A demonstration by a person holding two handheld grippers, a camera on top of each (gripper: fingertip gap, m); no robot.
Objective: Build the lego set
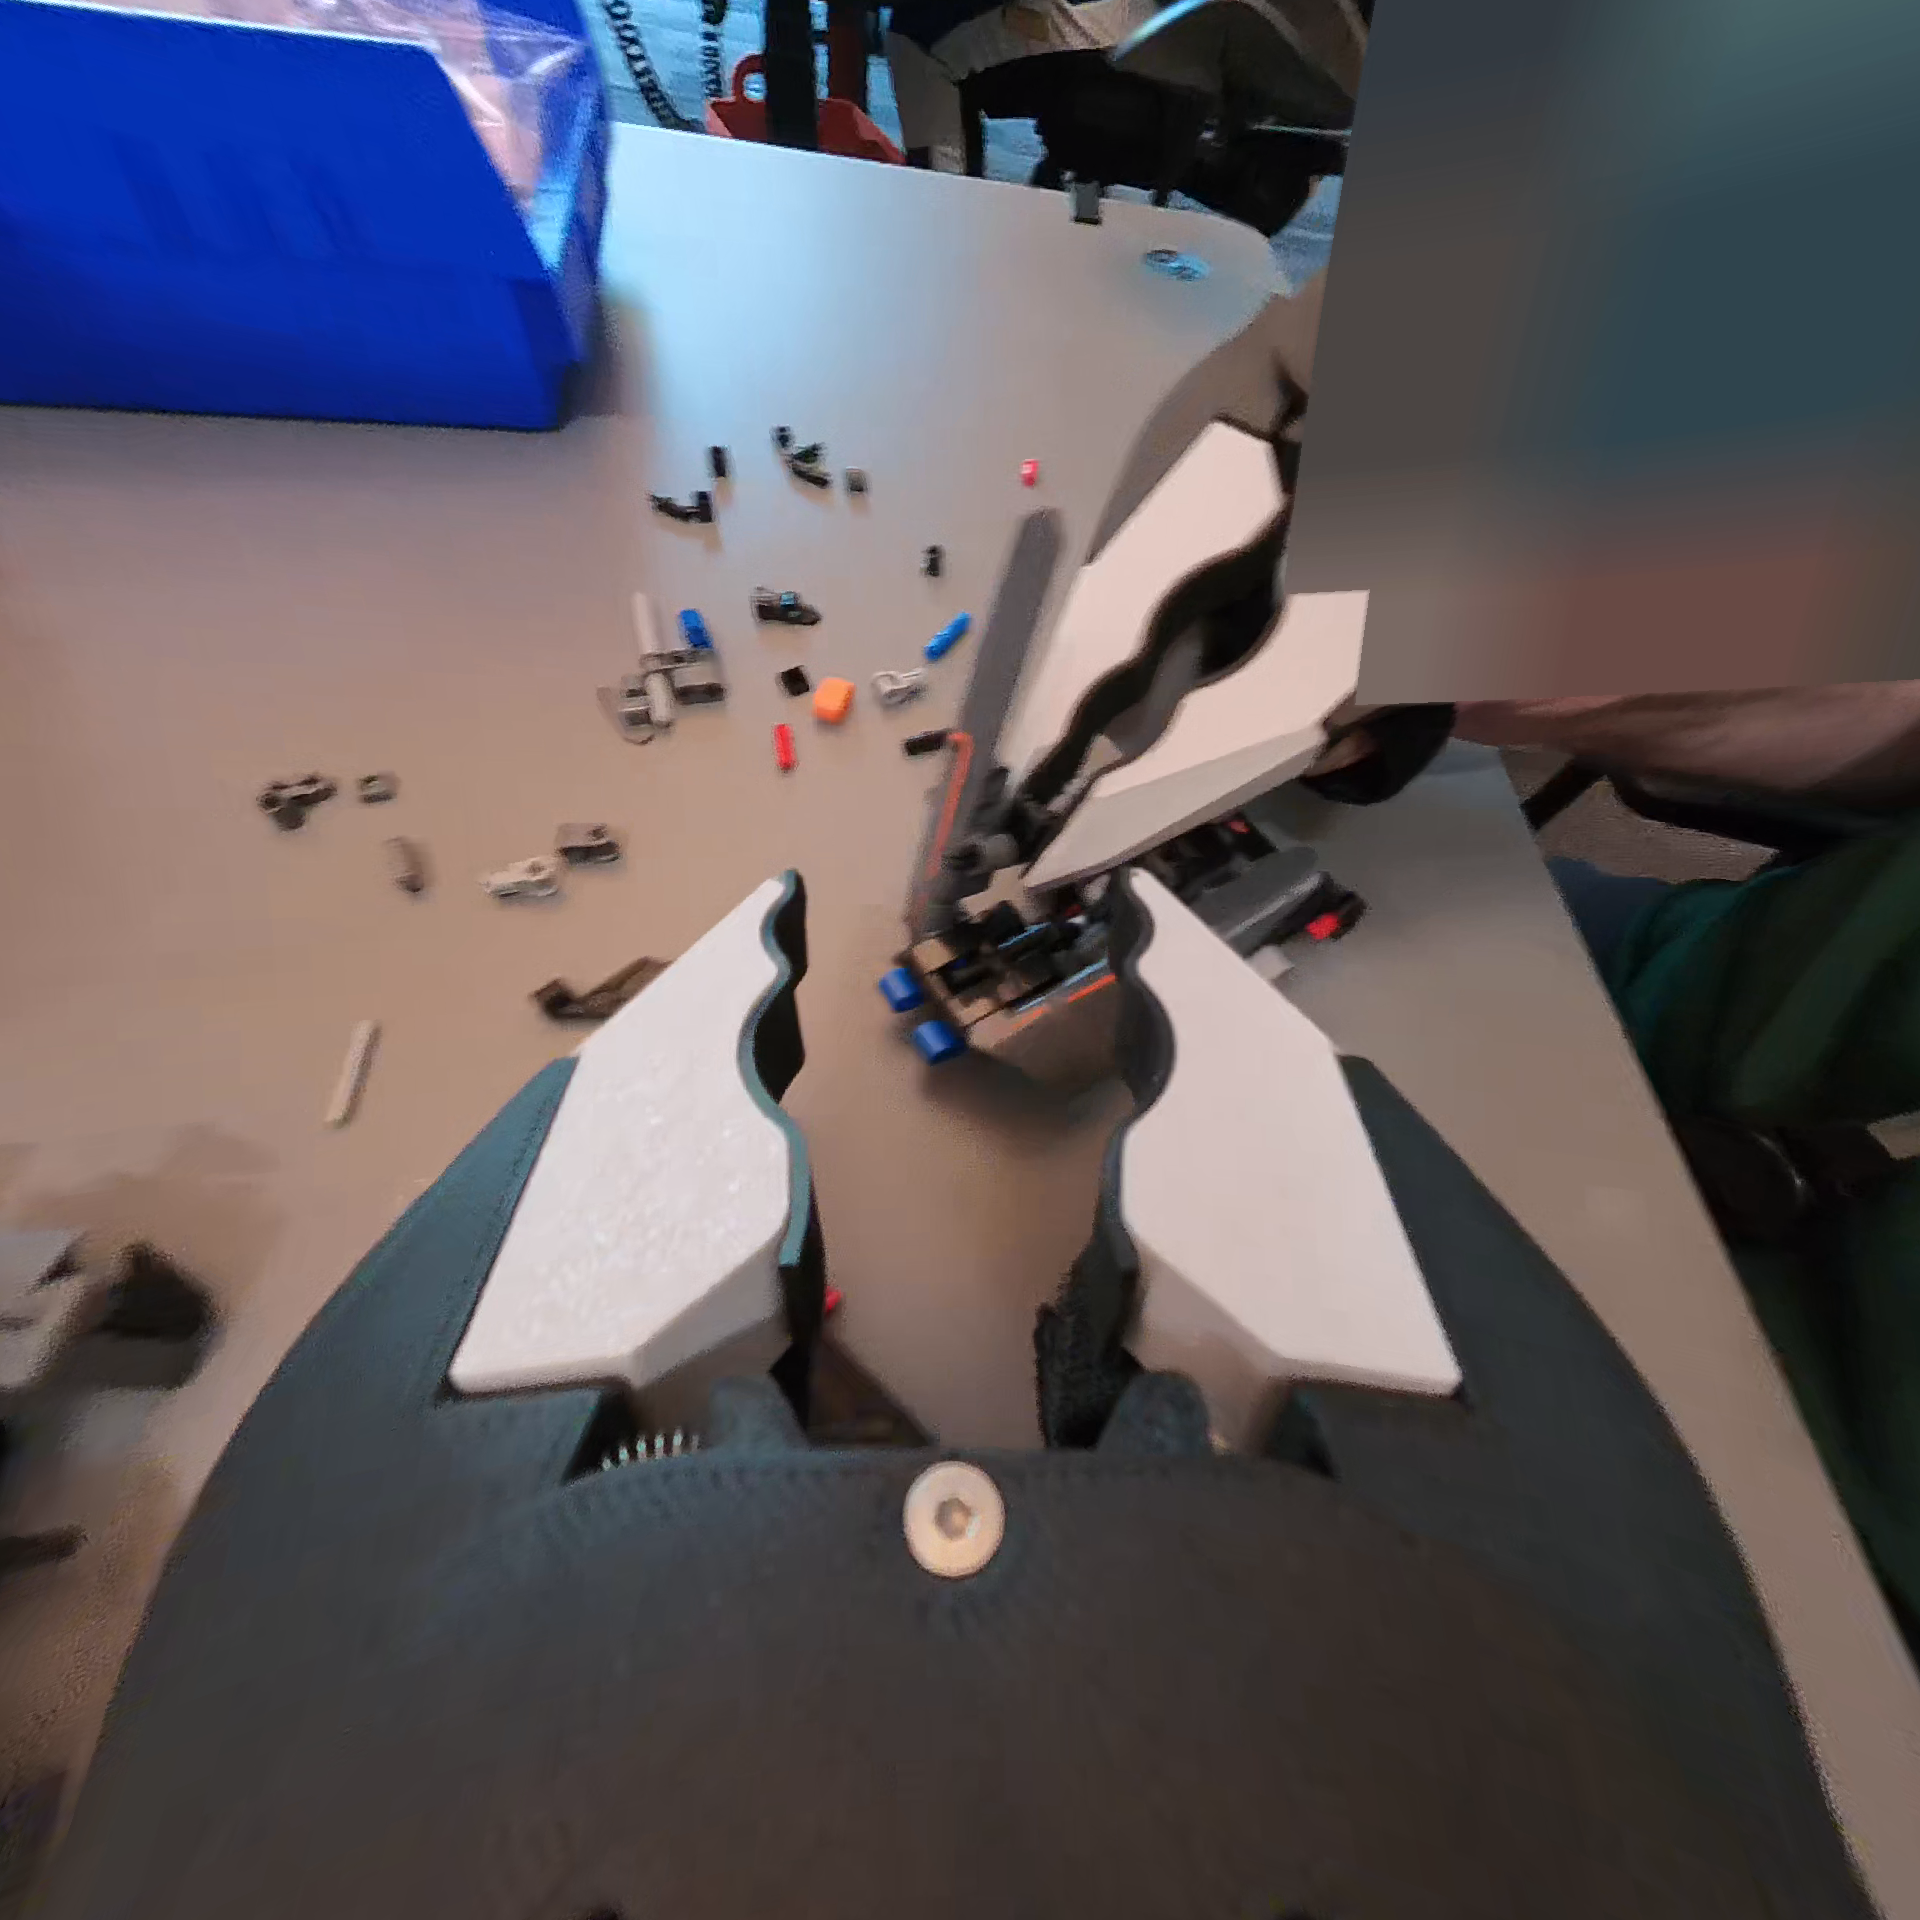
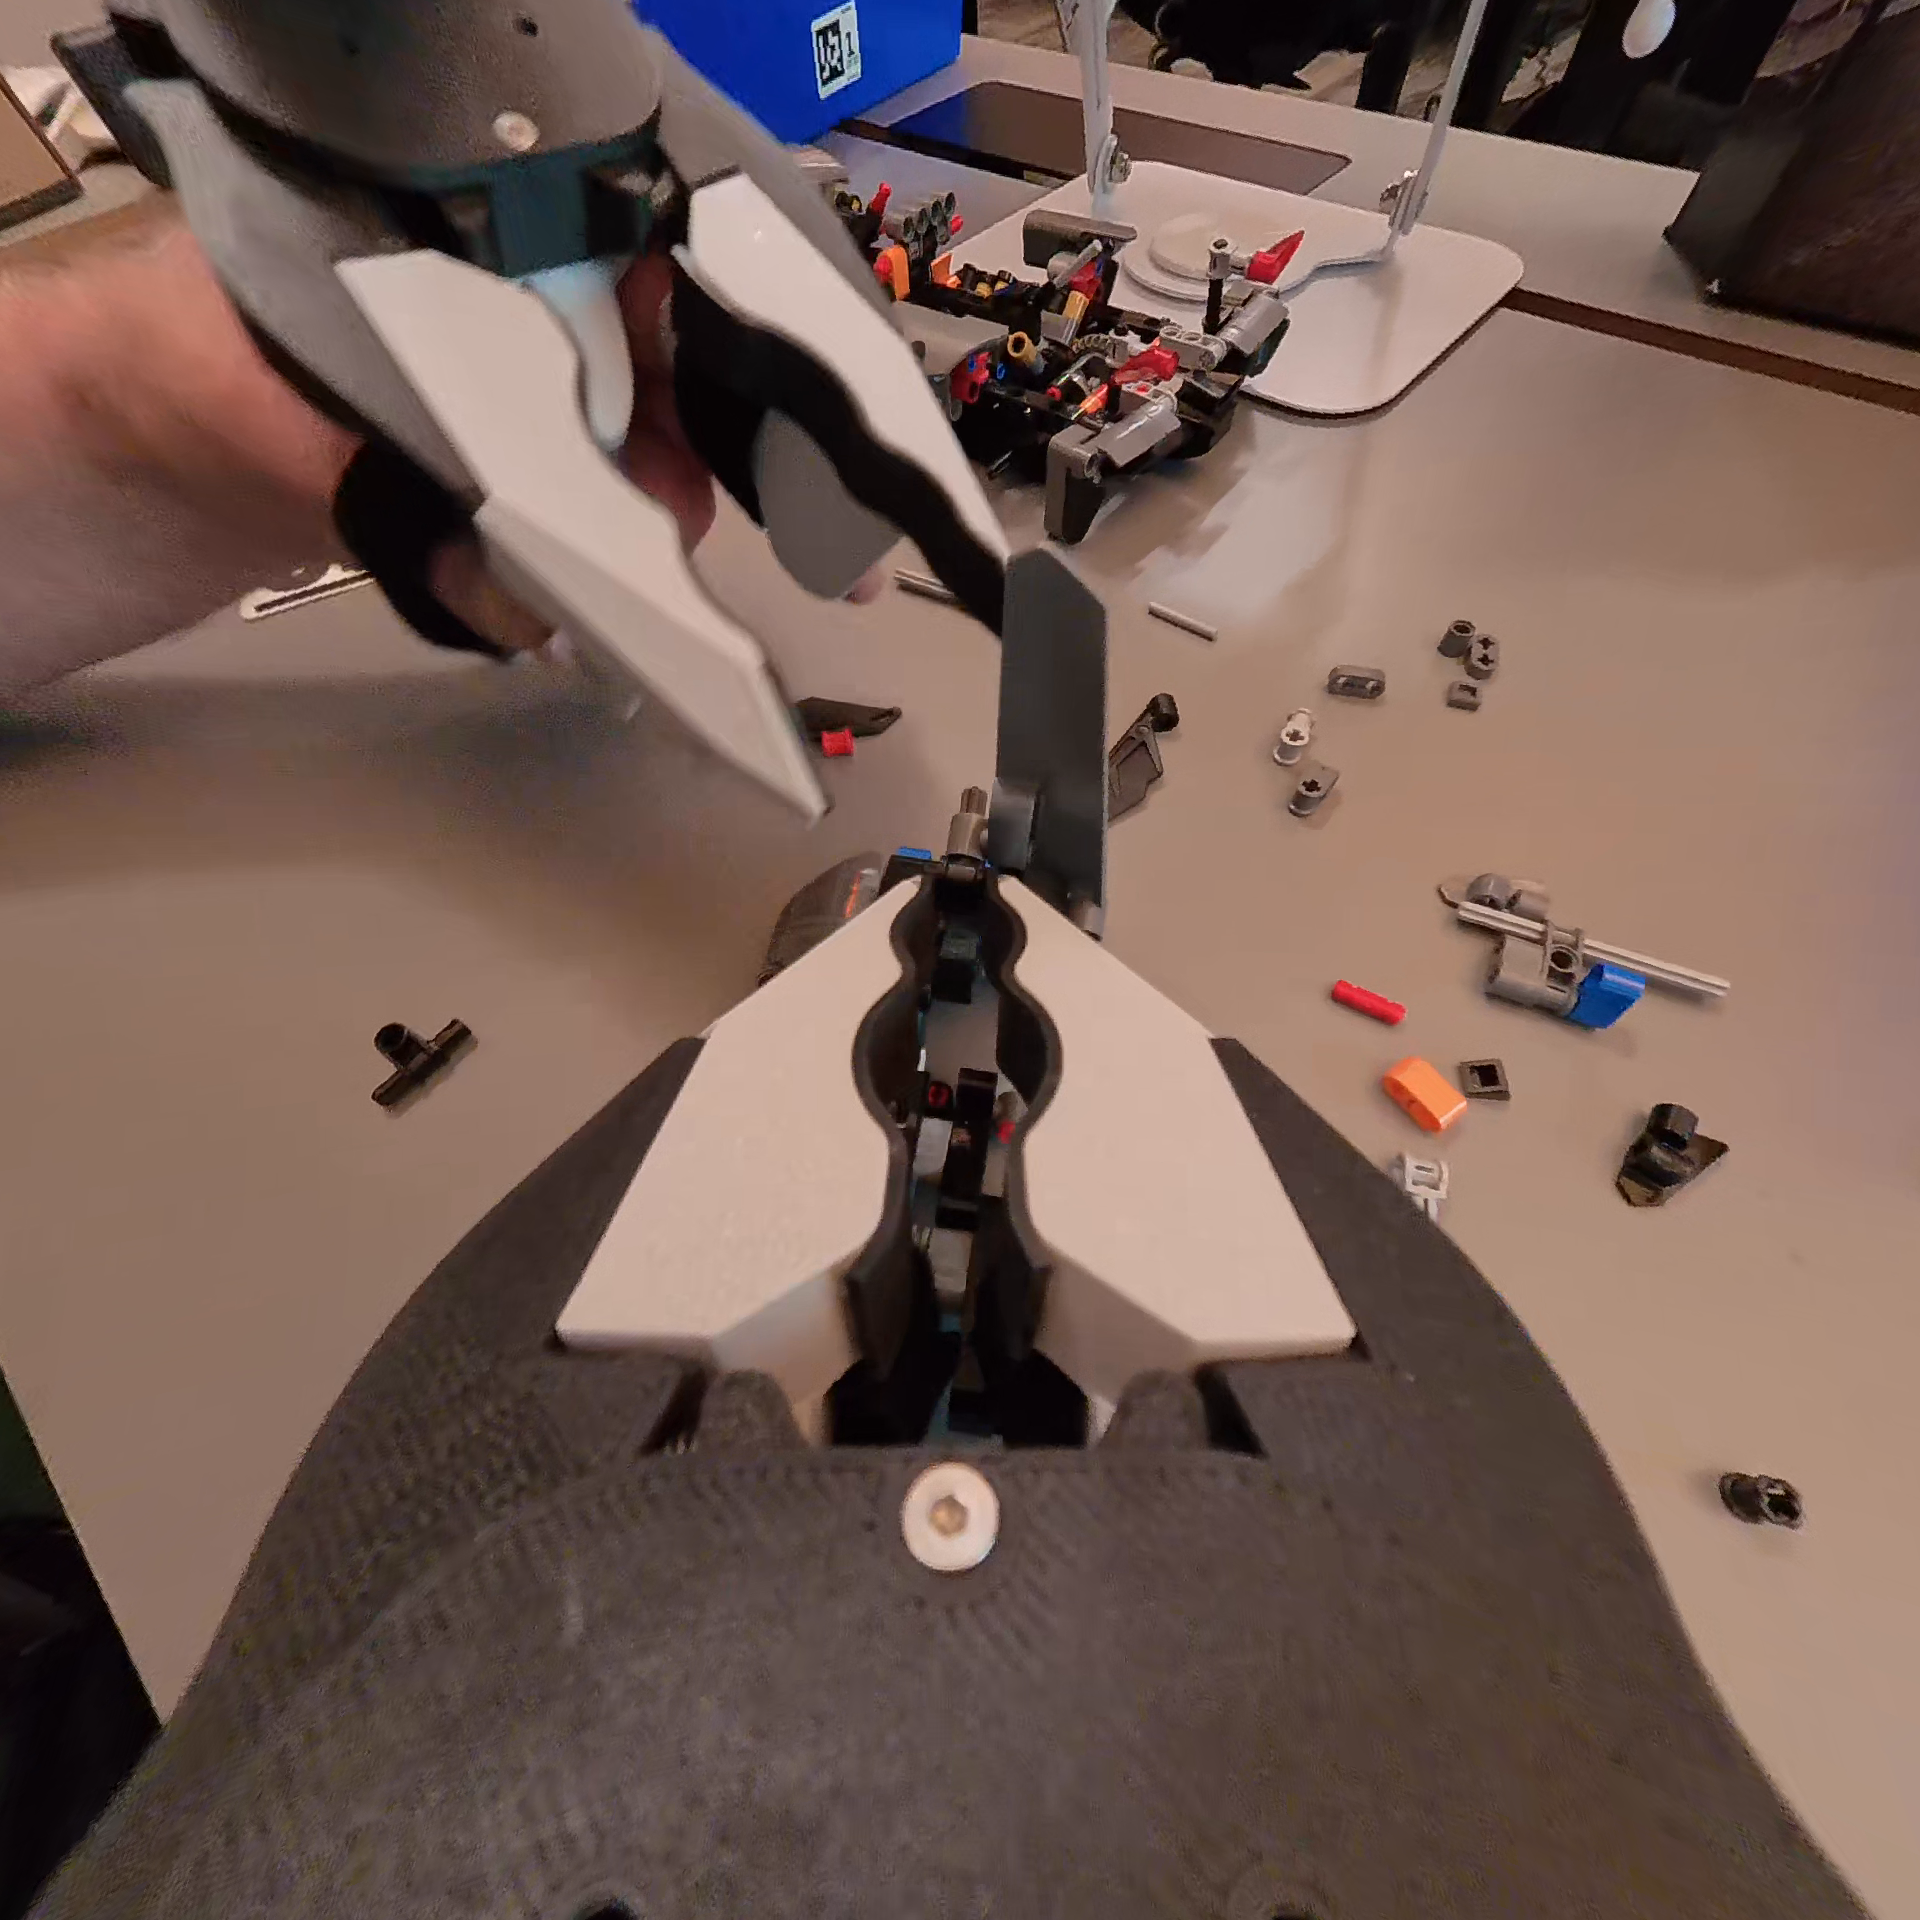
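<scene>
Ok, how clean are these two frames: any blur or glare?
Left wrist view: loose pieces and blue bin motion-smeared, own left claw sharper; a privacy patch masks the upper right. Right wrist view: the left claw passing through is blurred, right claw and orange piece crisp, soft sheen on table.

Workshop: grey table strewn with parts, blue bin.
</scene>
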